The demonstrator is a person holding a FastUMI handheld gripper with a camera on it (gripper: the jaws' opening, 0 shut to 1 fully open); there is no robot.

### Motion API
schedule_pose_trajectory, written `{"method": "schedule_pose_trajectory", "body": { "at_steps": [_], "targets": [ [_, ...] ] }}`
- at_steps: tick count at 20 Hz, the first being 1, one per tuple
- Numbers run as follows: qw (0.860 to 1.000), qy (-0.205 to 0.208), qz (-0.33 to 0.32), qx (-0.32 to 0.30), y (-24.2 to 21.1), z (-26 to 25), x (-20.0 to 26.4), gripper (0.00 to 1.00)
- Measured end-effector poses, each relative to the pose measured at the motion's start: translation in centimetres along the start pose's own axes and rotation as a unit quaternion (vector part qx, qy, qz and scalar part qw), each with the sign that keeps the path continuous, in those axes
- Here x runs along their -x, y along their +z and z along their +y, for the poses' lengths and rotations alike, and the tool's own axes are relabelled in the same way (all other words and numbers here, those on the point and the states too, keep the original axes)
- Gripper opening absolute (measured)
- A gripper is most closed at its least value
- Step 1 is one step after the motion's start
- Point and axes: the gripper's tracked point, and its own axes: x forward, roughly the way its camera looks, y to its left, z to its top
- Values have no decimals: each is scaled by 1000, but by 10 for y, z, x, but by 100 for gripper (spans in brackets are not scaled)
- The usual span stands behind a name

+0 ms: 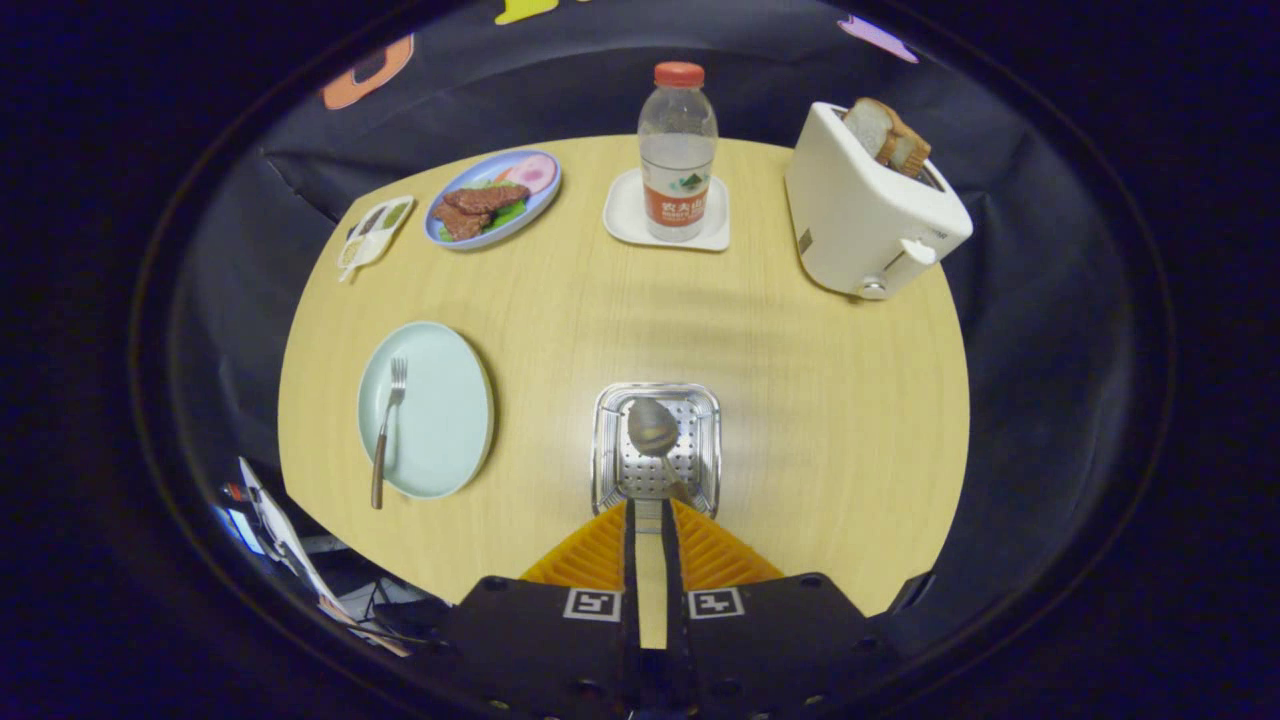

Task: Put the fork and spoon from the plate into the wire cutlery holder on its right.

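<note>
- Gripper (650, 515): nearest the camera, two orange ribbed fingers (590, 555) drawn close with a narrow slot between them, tips at the near rim of the cutlery holder.
- Grip state: not determinable whether the fingers pinch the spoon handle; handle end disappears at the tips, contact hidden.
- Spoon (653, 432): bowl up and tilted, standing inside the cutlery holder; handle slanting down toward the fingertips.
- Cutlery holder (700, 400): square metal basket with perforated base, just ahead of the fingers, resting on the table; to the right of the pale plate and apart from it.
- Table (800, 400): light wood top, carrying all items listed.
- Plate (445, 400): pale green, round, left of the cutlery holder, near the table's near-left edge.
- Fork (388, 430): lying on the left part of the plate, tines pointing away, brown handle reaching over the near rim of the plate onto the table.
- Coaster (625, 215): white, square, beyond the cutlery holder at the far side of the table.
- Bottle (677, 150): clear plastic, red cap, upright on the coaster.
- Toaster (850, 215): white, far right of the table, tilted in this view, with bread slices (885, 135) standing out of the slot.
- Blue plate (540, 195): far left, holding brown meat pieces, greens and a pink slice.
- Small white tray (372, 240): just left of the blue plate, with compartments; contents too small to identify.
</note>
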Motion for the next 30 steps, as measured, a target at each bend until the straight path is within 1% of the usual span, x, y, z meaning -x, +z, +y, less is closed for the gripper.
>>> {"method": "schedule_pose_trajectory", "body": {
  "at_steps": [1, 2, 4, 5, 6, 8, 10, 11, 12, 14, 16, 19, 21, 22, 24, 25, 28, 29, 30],
  "targets": [
    [1000, -3, -19, 2, 1, 6, 6, 13],
    [999, -3, -38, 5, 1, 16, 11, 21],
    [997, -2, -70, 15, -3, 37, 19, 29],
    [996, -3, -83, 20, -4, 50, 20, 33],
    [995, -3, -93, 26, -7, 62, 20, 40],
    [993, -6, -109, 32, -12, 87, 15, 49],
    [993, 7, -116, 23, -19, 120, 6, 58],
    [993, 18, -118, 18, -22, 137, 1, 60],
    [992, 26, -122, 13, -24, 152, -5, 72],
    [991, 38, -128, 4, -28, 181, -18, 81],
    [990, 52, -128, -1, -32, 209, -33, 82],
    [991, 48, -125, -14, -37, 236, -57, 82],
    [991, 54, -119, -33, -39, 255, -73, 82],
    [991, 49, -113, -42, -39, 258, -80, 81],
    [991, 45, -107, -60, -38, 269, -93, 67],
    [992, 39, -104, -61, -38, 272, -100, 65],
    [994, 28, -95, -55, -41, 281, -112, 52],
    [994, 28, -95, -53, -41, 282, -115, 52],
    [994, 22, -92, -57, -41, 283, -121, 45]
  ]
}}
